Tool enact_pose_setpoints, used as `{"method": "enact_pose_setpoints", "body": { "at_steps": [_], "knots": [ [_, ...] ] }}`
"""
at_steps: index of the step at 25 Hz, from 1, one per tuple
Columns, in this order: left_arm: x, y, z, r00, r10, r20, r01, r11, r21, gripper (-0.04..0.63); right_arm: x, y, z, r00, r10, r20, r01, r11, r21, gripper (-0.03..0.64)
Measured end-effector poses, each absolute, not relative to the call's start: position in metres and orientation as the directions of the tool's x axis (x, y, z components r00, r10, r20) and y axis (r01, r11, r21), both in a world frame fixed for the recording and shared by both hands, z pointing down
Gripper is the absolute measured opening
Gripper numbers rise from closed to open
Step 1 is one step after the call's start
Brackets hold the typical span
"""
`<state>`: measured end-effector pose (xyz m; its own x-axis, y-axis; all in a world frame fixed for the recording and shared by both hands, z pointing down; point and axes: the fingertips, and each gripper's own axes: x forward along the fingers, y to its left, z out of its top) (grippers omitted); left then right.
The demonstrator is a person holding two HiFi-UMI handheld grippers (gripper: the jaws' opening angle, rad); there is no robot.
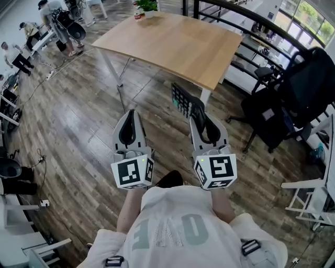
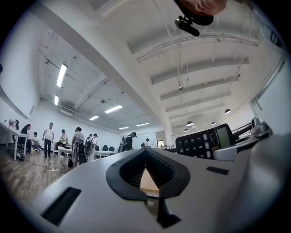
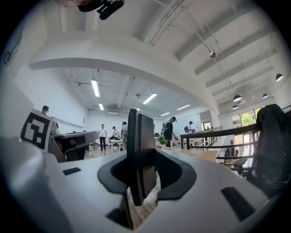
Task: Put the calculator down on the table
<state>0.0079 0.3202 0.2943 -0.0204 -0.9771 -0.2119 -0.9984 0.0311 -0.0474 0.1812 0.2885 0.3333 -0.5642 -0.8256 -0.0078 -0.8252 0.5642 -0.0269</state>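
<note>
The black calculator (image 1: 181, 99) stands on edge in the air, keys facing left, short of the near edge of the wooden table (image 1: 172, 42). My right gripper (image 1: 194, 109) is shut on its lower end. In the right gripper view the calculator (image 3: 139, 136) shows edge-on as a dark slab pinched between the jaws of my right gripper (image 3: 143, 159). My left gripper (image 1: 131, 113) is held beside it, shut with nothing in it. In the left gripper view the tips of my left gripper (image 2: 145, 151) meet, and the calculator (image 2: 204, 141) shows its keys and screen at the right.
A potted plant (image 1: 146, 6) sits at the table's far edge. A black office chair (image 1: 293, 99) and a dark railing (image 1: 246, 15) lie to the right, with a white chair (image 1: 309, 199) nearer me. Several people (image 1: 57, 21) stand at the far left over wooden flooring.
</note>
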Motion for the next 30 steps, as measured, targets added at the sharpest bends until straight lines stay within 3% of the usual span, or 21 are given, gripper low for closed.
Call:
{"method": "enact_pose_setpoints", "body": {
  "at_steps": [14, 24, 30],
  "knots": [
    [-0.025, 0.258, 0.29, -0.057, -0.972, -0.227, -0.997, 0.068, -0.041, 0.009, 0.18, 0.223, 0.336, -0.566, -0.824, 0.012, -0.824, 0.566, -0.034, 0.121],
    [-0.058, 0.126, 0.275, 0.0, -0.967, -0.256, -0.999, 0.01, -0.04, 0.009, 0.144, 0.106, 0.327, -0.531, -0.847, 0.019, -0.847, 0.531, -0.019, 0.121],
    [-0.111, 0.034, 0.257, -0.04, -0.96, -0.278, -0.998, 0.05, -0.029, 0.009, 0.107, 0.005, 0.316, -0.535, -0.844, 0.041, -0.844, 0.536, 0.003, 0.12]
  ]
}}
